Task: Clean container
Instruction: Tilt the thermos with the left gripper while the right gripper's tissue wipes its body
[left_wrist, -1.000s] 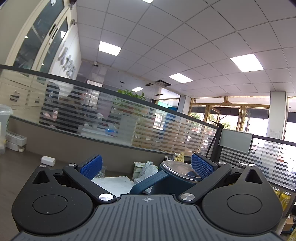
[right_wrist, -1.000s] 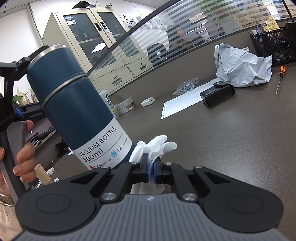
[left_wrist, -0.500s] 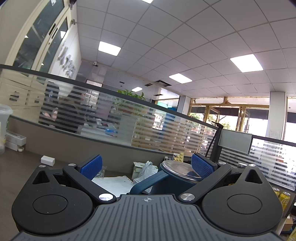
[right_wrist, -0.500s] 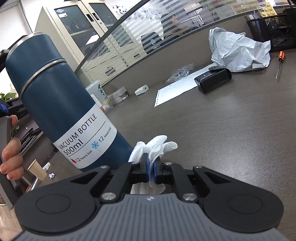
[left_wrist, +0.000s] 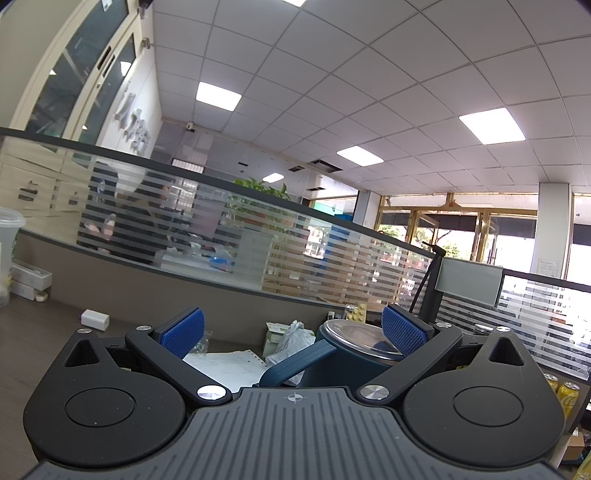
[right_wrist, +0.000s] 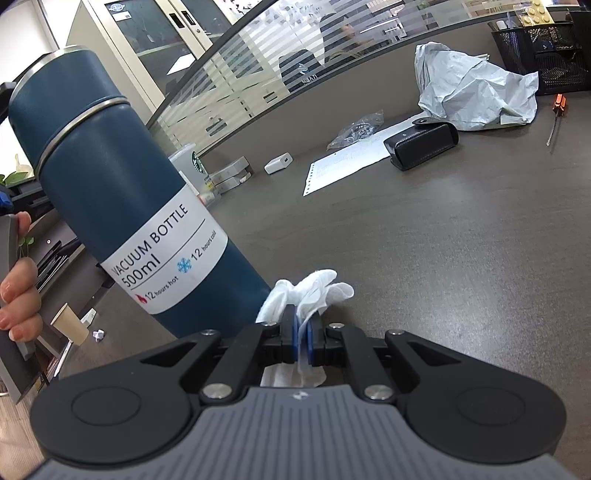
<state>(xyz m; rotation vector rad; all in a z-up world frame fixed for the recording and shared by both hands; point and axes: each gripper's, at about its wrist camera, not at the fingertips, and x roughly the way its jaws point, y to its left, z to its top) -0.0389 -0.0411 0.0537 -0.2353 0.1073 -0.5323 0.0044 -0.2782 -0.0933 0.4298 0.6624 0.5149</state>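
Observation:
A dark blue vacuum bottle (right_wrist: 122, 206) with a white "500ml" label leans tilted at the left of the right wrist view; its base is hidden behind my right gripper. My right gripper (right_wrist: 303, 312) is shut on a crumpled white tissue (right_wrist: 314, 288), which sits just right of the bottle's lower wall, touching or nearly so. In the left wrist view my left gripper (left_wrist: 291, 330) is open wide, with the bottle's steel-rimmed lid (left_wrist: 354, 338) against the right pad (left_wrist: 402, 330) and the blue lid strap (left_wrist: 295, 358) running between the fingers. A hand (right_wrist: 20, 295) holds the left gripper's handle.
On the dark table (right_wrist: 424, 258) lie a crumpled grey wrapper (right_wrist: 476, 92), a black case (right_wrist: 424, 146), a printed sheet (right_wrist: 343, 162), a white charger (right_wrist: 279, 163), a screwdriver (right_wrist: 556, 110) and a plastic cup (right_wrist: 192, 166). A mesh basket (right_wrist: 546, 51) stands back right. A striped glass partition (left_wrist: 258, 243) borders the table.
The right wrist view has tipped slightly downward and shifted, so the bottle now looms larger and lower on the left. The tissue stays clamped. The left wrist view is unchanged.

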